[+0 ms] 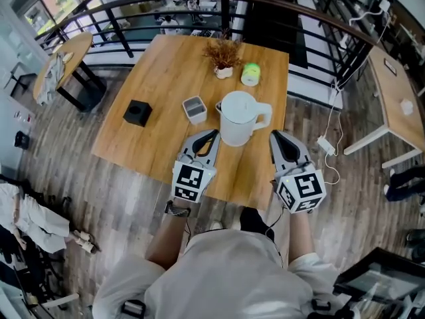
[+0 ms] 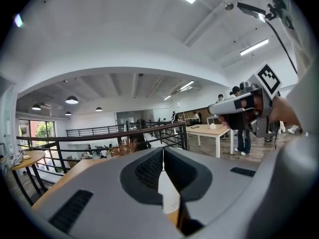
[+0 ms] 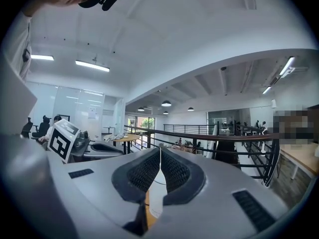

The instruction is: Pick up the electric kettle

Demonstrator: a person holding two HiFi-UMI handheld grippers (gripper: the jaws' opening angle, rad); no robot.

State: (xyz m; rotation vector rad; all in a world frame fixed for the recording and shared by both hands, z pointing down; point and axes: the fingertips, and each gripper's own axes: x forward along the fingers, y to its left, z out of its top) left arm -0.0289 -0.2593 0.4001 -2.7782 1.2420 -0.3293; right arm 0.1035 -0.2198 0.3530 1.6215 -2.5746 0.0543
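A white electric kettle [image 1: 239,116] with a lid and a side handle stands upright on the wooden table [image 1: 159,72], near its front edge. My left gripper [image 1: 213,134] sits just left of the kettle's base, jaws shut and empty. Just right of the kettle, below its handle, my right gripper [image 1: 273,135] is also shut on nothing. In the left gripper view the shut left gripper [image 2: 163,151] hides all but a white sliver of the kettle [image 2: 168,195]. The right gripper view shows the shut right gripper [image 3: 160,151] and a pale sliver below the closed jaws.
On the table stand a black box [image 1: 137,112], a small grey square container [image 1: 194,109], a potted dried plant [image 1: 224,55] and a pale green roll [image 1: 250,74]. A black railing [image 1: 119,28] runs behind. A cable and adapter [image 1: 327,145] lie on the floor at right.
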